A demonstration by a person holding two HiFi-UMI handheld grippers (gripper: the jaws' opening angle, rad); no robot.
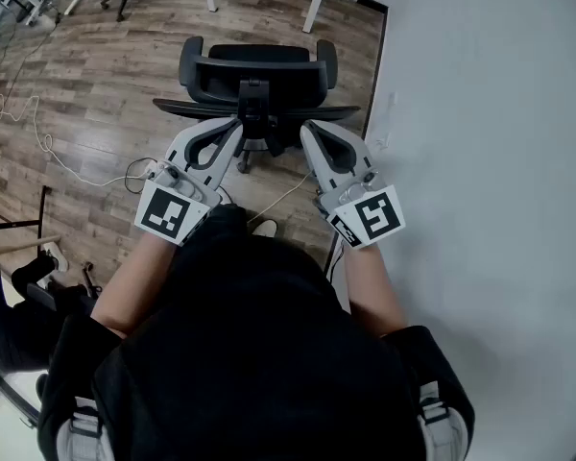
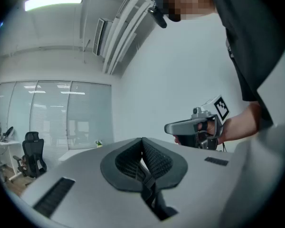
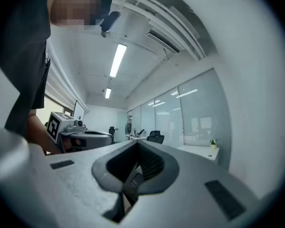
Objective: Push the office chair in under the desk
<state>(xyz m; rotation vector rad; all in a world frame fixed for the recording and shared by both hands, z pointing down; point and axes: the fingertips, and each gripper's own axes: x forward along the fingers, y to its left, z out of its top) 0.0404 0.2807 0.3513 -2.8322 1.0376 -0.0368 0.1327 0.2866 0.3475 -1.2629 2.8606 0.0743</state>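
The push hasn't started, as far as I can judge: the chair (image 1: 257,70) stands out on the wood floor (image 1: 106,94), its back towards the person and its seat facing the desk (image 1: 317,3). Only the desk's white legs show, at the far edge of the head view. The chair is near the desk but looks clear of it, not tucked under, and a white wall (image 1: 480,113) runs close along its right side. The left gripper (image 1: 232,128) and right gripper (image 1: 307,131) are held side by side in front of the person, their tips near the top of the chair back. I can't tell whether either one touches it. Both have their jaws pressed together with nothing between them; each gripper's own view looks up past the closed jaws at ceiling and wall, with no chair in sight. The next move, I'd say, calls for setting both closed tips against the chair back, one on each side of its spine. Then comes a straight, even push so the chair rolls between the desk legs and doesn't veer into the wall. A loose cable (image 1: 48,147) lies on the floor to the left, clear of that path. I see no containers anywhere here.
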